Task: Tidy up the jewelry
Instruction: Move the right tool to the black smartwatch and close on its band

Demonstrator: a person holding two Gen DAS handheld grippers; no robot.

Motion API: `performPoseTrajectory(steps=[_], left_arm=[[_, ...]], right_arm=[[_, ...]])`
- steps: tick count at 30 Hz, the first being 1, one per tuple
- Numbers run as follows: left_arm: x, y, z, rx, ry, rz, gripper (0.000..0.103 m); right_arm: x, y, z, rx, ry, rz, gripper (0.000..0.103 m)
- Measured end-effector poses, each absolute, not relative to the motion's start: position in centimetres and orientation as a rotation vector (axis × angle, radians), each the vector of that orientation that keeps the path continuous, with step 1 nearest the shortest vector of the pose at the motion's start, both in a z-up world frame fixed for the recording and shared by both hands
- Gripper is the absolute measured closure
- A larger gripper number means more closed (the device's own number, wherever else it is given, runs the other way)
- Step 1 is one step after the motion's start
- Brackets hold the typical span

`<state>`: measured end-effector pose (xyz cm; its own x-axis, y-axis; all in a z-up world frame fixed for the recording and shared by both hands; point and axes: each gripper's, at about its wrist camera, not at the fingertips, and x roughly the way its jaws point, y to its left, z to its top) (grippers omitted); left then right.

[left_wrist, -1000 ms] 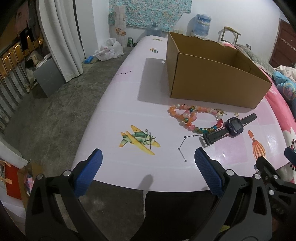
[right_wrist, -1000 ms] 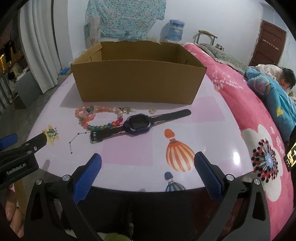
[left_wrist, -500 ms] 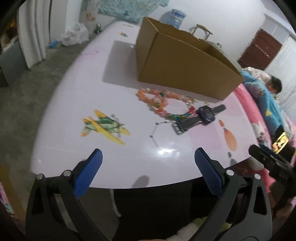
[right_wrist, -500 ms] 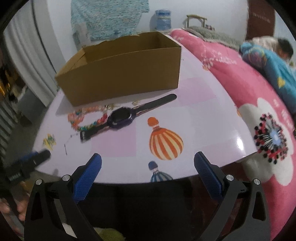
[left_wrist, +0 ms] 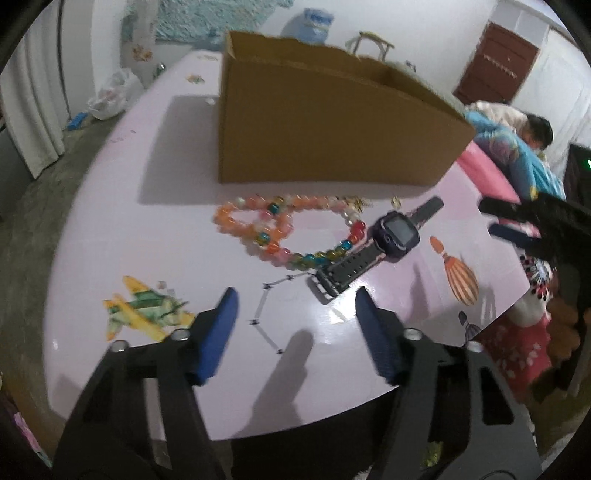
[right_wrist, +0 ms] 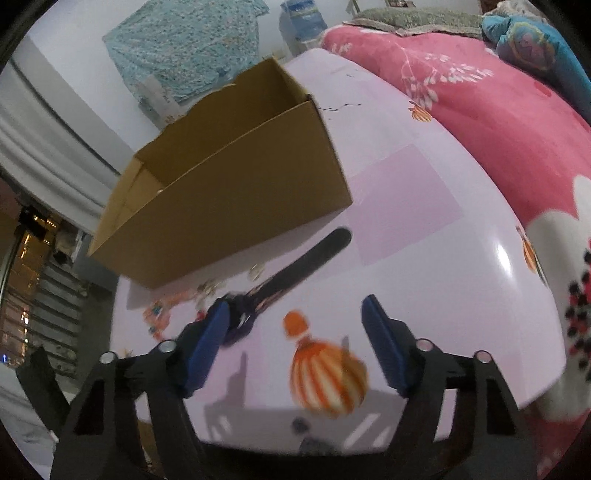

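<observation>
The cardboard box (left_wrist: 325,122) is sitting on the table (left_wrist: 122,221). Both the left gripper (left_wrist: 295,306) and right gripper (right_wrist: 295,317) are hovering wide open, holding nothing. The watch (left_wrist: 384,240) is lying before the box, strap running diagonally, beside the bead bracelet (left_wrist: 280,229).

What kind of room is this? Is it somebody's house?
Probably a bedroom at home: a person lies under a pink floral blanket, with a curtain and a water jug by the wall.
</observation>
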<state>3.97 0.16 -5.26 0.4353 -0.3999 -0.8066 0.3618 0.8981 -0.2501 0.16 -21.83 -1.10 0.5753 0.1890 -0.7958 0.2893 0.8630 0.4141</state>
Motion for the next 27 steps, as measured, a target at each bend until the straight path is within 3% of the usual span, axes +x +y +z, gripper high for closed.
performPoseTrajectory(steps=[2,17,27], left_arm=[[4.4,-0.7,-5.9,-0.025,1.039,-0.492,0.055],[5.7,-4.0,-6.4,0.085,1.081,-0.465,0.063],[5.8,-4.9,-6.5,-0.038,1.140,-0.385,0.069]], right_arm=[[1.2,-22.5,-1.6,0.584,0.985,-0.039,0.038],[4.4,-23.3,-5.5,0.649,1.041,0.047,0.059],[4.2,-22.6,-5.6,0.587,1.016,0.101,0.060]])
